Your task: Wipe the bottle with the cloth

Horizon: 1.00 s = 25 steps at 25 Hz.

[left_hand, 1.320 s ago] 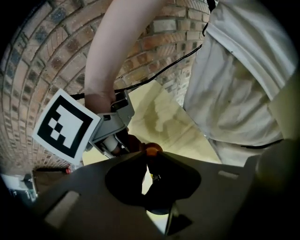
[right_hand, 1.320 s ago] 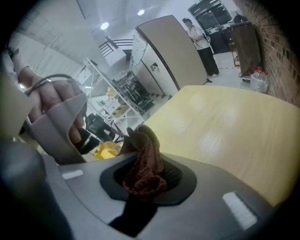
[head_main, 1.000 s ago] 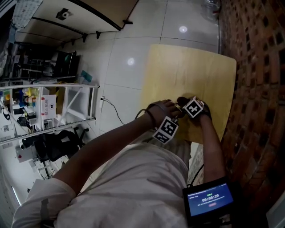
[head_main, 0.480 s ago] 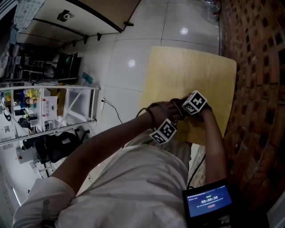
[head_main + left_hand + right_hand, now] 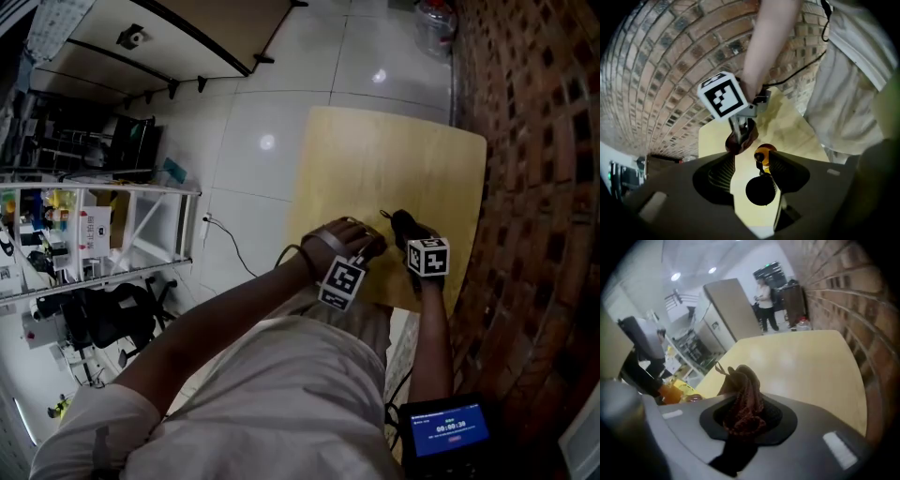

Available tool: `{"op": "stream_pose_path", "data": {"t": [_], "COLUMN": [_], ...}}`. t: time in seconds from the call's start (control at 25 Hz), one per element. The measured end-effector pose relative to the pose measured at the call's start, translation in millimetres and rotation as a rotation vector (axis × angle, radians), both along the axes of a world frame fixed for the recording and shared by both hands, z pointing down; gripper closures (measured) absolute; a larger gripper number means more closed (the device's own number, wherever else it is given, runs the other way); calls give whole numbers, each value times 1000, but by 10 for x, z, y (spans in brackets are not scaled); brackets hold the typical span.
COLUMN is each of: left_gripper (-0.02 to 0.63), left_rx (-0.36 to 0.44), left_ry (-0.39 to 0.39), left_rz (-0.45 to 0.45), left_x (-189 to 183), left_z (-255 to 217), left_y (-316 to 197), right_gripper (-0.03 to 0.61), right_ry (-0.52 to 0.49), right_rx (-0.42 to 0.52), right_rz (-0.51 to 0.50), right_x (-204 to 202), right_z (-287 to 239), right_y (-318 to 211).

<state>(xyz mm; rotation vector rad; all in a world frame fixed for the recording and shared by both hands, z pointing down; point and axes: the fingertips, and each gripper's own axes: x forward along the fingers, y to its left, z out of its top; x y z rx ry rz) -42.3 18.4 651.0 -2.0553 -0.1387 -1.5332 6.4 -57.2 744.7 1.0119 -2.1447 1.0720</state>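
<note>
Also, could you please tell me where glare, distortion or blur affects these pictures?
Head view: two ceiling-light reflections glare on the floor tiles. Left gripper view: fisheye bends the brick wall into curves, corners black. Right gripper view: cloth fairly clear, background soft.

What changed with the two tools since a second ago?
The right tool, shut on the cloth, pulled away from the left tool, toward the person. The left tool's jaws have just been opening; the bottle stands between them, apparently let go. Unchanged: both tools stay over the table.
</note>
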Motion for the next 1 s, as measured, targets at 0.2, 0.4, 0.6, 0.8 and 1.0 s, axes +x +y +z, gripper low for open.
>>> {"op": "stream_pose_path", "data": {"t": [0.2,0.4,0.6,0.8,1.0], "left_gripper": [306,285,320,474,601], "left_rx": [-1,-86,-264,-320,-391], "left_ry": [120,375,656,804,903], "left_rz": [-188,-465,-828,-987,-1066], "left_x": [-129,-423,-946,-1550,-1939], "left_z": [-205,-631,-946,-1049,-1148], "left_y": [-85,-97,-100,167,609], "right_gripper": [495,495,494,494,492], "right_ry": [-74,-76,-54,-55,-53], "right_rx": [46,130,188,247,304], "right_rz": [212,253,334,453,546], "right_x": [298,240,293,286,274], "right_z": [-215,-507,-868,-1290,-1659], "right_y": [320,580,776,1033,1328]}}
